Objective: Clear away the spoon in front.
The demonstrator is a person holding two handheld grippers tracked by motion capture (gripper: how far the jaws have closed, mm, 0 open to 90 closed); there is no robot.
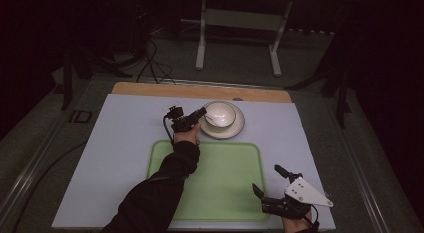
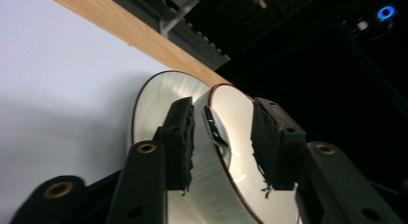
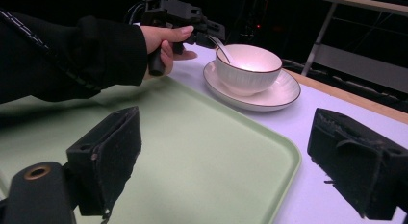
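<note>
From the high view, one white bowl [image 1: 220, 114] sits on one saucer [image 1: 237, 129], just beyond the far edge of the single green tray [image 1: 225, 183]. The tray lies on a pale mat [image 1: 120, 158] over the table. The left gripper [image 1: 200, 113] reaches to the bowl's left rim, where one spoon [image 1: 209, 121] leans inside. The right gripper [image 1: 270, 180] hovers over the tray's near right corner, well apart from the bowl, its two jaws spread with nothing between them.

In the left gripper view, the two black pads [image 2: 182, 137] straddle the bowl's rim [image 2: 226, 96] and the spoon's dark handle [image 2: 214, 128]. The left pad sits just beside the handle, the right pad stands off from it over the bowl's inside, so the jaws are not clamped on anything. The saucer [image 2: 154, 99] shows behind.

In the right gripper view, the two jaws stand wide and empty above the tray [image 3: 202, 152]. Beyond the tray's far edge stand the bowl [image 3: 246, 68] and saucer [image 3: 274, 96], with the person's left hand [image 3: 166, 43] holding the left gripper [image 3: 211, 34] at the spoon [image 3: 222, 50].
</note>
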